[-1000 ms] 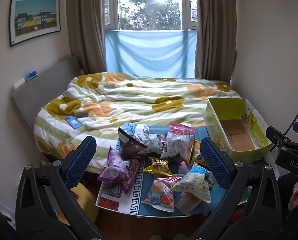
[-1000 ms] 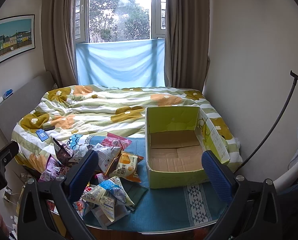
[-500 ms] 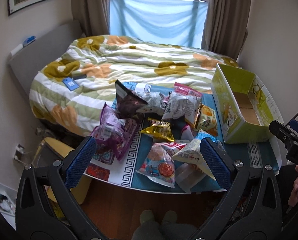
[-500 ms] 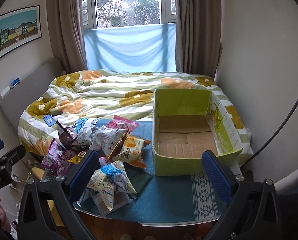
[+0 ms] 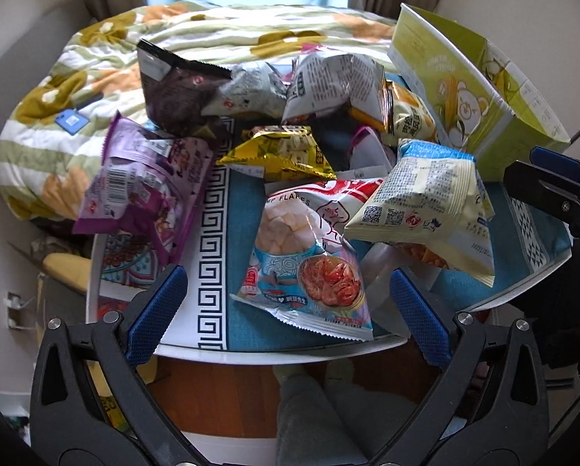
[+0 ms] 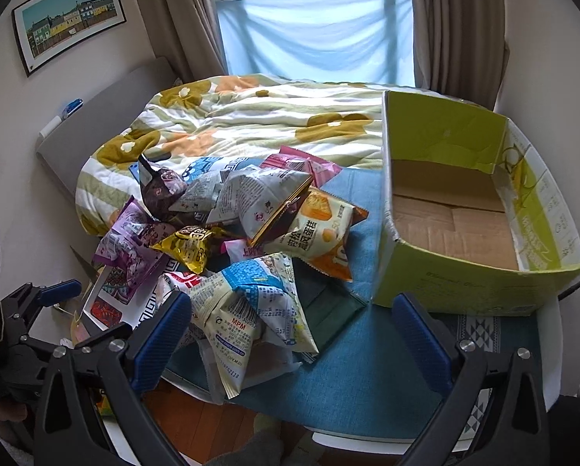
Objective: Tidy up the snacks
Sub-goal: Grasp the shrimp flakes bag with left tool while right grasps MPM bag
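Observation:
A pile of snack bags lies on a small table with a blue cloth. In the left wrist view a shrimp flakes bag lies nearest, with a pale blue-topped bag, a gold bag, a purple bag and a dark bag around it. My left gripper is open and empty, just above the shrimp bag's near end. An open, empty green cardboard box stands on the table's right. My right gripper is open and empty, near the pale bag at the table's front edge.
A bed with a flowered quilt lies behind the table, under a curtained window. A wooden floor shows below the table's front edge. The right gripper's tip shows at the right of the left wrist view.
Both grippers have moved forward and down towards the table. The snack pile now fills the left wrist view, and the box and bags look larger in the right wrist view.

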Motion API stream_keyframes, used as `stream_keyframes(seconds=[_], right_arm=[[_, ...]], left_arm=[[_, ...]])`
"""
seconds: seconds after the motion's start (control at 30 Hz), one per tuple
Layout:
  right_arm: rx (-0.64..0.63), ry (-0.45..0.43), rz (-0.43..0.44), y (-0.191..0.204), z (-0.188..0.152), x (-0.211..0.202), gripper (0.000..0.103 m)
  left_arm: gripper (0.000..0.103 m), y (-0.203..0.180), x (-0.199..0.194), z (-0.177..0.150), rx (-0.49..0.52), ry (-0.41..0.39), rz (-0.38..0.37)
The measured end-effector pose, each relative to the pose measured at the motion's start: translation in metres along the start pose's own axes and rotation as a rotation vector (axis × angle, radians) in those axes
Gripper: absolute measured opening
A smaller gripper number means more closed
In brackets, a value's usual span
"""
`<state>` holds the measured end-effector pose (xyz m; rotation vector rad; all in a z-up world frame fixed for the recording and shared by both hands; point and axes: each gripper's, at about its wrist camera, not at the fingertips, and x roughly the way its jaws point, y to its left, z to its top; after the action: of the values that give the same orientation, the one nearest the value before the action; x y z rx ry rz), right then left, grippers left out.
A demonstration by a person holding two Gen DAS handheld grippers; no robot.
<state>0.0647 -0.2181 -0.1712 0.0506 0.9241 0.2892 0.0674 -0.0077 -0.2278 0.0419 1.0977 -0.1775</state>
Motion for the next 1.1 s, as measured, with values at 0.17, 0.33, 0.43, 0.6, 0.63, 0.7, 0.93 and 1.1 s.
stream_keyframes(seconds=[0.17,0.33,0.43,0.6,0.63,0.7,0.93,1.1], right_arm=[[-0.039,0.050,0.051,0.010,-0.004,0.030,0.103],[-0.081,0.099,0.062,0.018,-0.009,0.056,0.103],[-0.103,0.104,0.048,0.021,-0.011,0.068,0.103],[-0.115,0.113,0.058,0.025,-0.011,0.081,0.103],[-0.111,0.117,0.061,0.026,-0.011,0.083,0.103],[-0.100,0.125,0.066,0.027,-0.010,0.085,0.103],[-0.072,0.130,0.069,0.027,-0.010,0.088,0.103],[-0.071,0.141,0.068,0.027,-0.010,0.088,0.092]], left_arm=[[0.103,0.002,0.034,0.003,0.040,0.044,-0.064],[0.100,0.003,0.055,0.007,0.067,0.073,-0.119],[0.087,0.005,0.064,0.012,0.075,0.092,-0.143],[0.076,0.003,0.073,0.019,0.103,0.120,-0.168],[0.071,0.004,0.073,0.020,0.105,0.124,-0.173],[0.064,0.003,0.074,0.023,0.110,0.133,-0.180],[0.058,0.003,0.064,0.027,0.137,0.129,-0.172],[0.056,0.001,0.049,0.022,0.146,0.127,-0.151]])
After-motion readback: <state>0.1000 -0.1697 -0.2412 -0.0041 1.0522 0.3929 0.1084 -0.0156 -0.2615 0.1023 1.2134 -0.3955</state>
